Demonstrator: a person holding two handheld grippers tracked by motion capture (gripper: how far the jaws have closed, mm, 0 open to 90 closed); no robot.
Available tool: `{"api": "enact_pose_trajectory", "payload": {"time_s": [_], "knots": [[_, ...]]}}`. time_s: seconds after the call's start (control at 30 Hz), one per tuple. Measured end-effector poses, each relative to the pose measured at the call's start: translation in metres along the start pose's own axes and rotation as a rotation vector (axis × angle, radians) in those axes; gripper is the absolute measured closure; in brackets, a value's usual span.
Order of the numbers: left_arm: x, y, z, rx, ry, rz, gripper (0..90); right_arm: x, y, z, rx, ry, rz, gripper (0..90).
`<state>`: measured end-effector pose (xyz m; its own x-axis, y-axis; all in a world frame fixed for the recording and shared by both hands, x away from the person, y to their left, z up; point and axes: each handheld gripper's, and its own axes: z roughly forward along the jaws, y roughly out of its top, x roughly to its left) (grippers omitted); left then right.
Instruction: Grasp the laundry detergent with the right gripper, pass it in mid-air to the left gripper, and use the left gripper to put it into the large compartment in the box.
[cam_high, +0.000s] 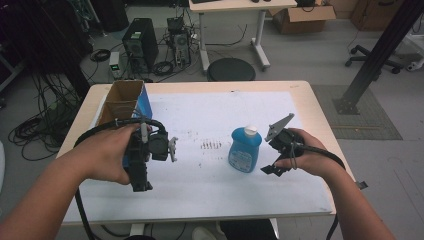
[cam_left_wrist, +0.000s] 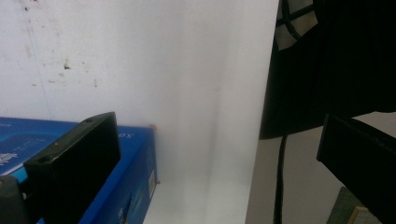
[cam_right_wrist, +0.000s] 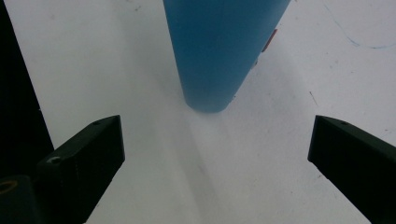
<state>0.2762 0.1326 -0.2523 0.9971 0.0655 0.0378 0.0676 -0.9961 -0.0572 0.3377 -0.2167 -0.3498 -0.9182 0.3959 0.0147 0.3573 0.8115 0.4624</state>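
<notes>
Bottle (cam_right_wrist: 219, 51) base between R gripper (cam_right_wrist: 215, 158) jaws

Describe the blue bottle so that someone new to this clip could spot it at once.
Start at the white mat covering the wooden table. Right of its middle, just left of the right gripper, stands the bottle. It is upright and full of blue liquid with a white cap, unlike the blue-sided open cardboard box at the mat's far left edge.

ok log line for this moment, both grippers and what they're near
left gripper: open, beside blue box | right gripper: open, facing blue bottle, not touching | bottle: upright on white mat
</notes>
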Motion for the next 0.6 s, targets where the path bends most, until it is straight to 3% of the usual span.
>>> {"api": "enact_pose_trajectory", "payload": {"time_s": [0.13, 0.6], "knots": [[-0.002, 0.001, 0.001, 0.002, -0.002, 0.005, 0.2, 0.0, -0.002, 0.003, -0.017, 0.0, 0.008, 3.9], [-0.005, 0.006, 0.002, 0.008, -0.003, 0.016, 0.2, 0.0, -0.006, 0.018, -0.152, 0.003, 0.043, 3.7]]}}
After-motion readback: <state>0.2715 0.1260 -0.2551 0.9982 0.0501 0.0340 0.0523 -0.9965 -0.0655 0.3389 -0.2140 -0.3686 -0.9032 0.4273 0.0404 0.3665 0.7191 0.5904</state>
